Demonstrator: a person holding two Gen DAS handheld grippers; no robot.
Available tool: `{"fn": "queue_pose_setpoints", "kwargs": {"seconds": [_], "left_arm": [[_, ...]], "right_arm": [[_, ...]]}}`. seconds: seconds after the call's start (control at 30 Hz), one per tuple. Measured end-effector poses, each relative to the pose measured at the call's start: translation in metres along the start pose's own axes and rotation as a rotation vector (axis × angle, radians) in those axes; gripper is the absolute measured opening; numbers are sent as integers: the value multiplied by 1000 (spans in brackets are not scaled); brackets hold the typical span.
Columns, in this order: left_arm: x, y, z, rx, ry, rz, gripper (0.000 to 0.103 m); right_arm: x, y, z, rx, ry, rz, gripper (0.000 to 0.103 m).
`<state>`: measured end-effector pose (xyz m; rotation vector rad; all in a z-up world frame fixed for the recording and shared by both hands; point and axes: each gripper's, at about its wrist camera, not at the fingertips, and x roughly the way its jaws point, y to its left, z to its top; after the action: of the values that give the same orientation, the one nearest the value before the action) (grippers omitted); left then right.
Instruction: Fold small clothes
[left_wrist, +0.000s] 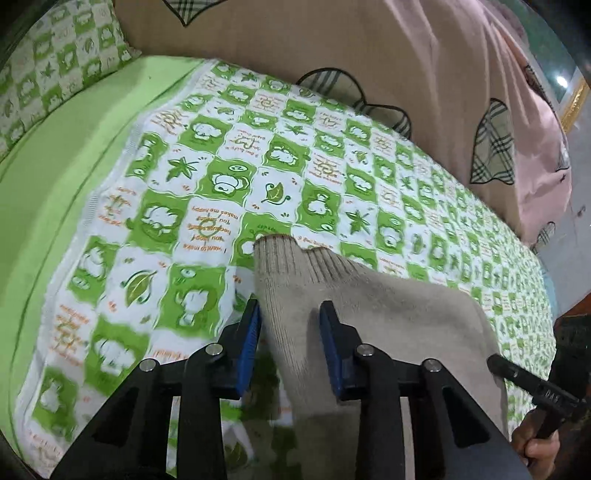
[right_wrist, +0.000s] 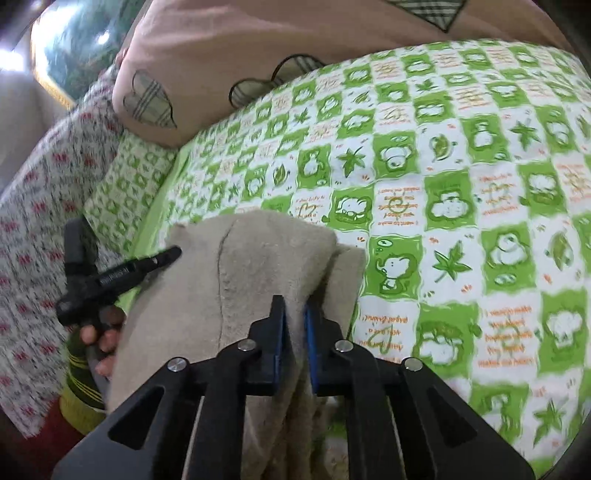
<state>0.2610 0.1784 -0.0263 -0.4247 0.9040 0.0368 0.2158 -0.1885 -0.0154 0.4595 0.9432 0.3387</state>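
Above the bed's green-and-white patterned sheet (left_wrist: 280, 155), a beige knitted garment (left_wrist: 369, 314) hangs between both grippers. Its ribbed cuff points away from the left wrist camera, the long axis running from the fingers toward the pink quilt (left_wrist: 332, 48). Left gripper (left_wrist: 291, 314): fingers apart, cloth lying loosely between them. Right gripper (right_wrist: 293, 310): fingers pressed together on a bunched fold of the garment.
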Motion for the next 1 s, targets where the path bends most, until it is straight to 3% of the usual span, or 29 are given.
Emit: {"fn": "queue_pose_setpoints", "kwargs": {"seconds": [0.13, 0.2, 0.3, 0.47, 0.67, 0.93, 0.97, 1.0], "left_arm": [[-54, -4, -32, 25, -48, -30, 35], [-86, -5, -60, 34, -80, -33, 35], [-134, -8, -114, 53, -139, -18, 39], [-174, -21, -199, 133, -115, -14, 43], [-168, -40, -251, 208, -61, -3, 49], [-139, -51, -250, 198, -64, 49, 49], [-135, -49, -248, 181, -56, 61, 49], [-132, -48, -245, 157, -46, 66, 45]], "right_arm": [[-37, 8, -15, -9, -25, 12, 23], [-55, 13, -29, -20, -28, 21, 44], [-79, 21, -64, -38, -26, 45, 45], [-97, 17, -113, -1, -8, 59, 46], [-104, 17, -145, 7, 7, 66, 46], [-88, 28, -152, -24, 29, 69, 45], [-85, 29, -152, -27, 32, 70, 37], [-81, 31, -152, -29, 43, 69, 21]]}}
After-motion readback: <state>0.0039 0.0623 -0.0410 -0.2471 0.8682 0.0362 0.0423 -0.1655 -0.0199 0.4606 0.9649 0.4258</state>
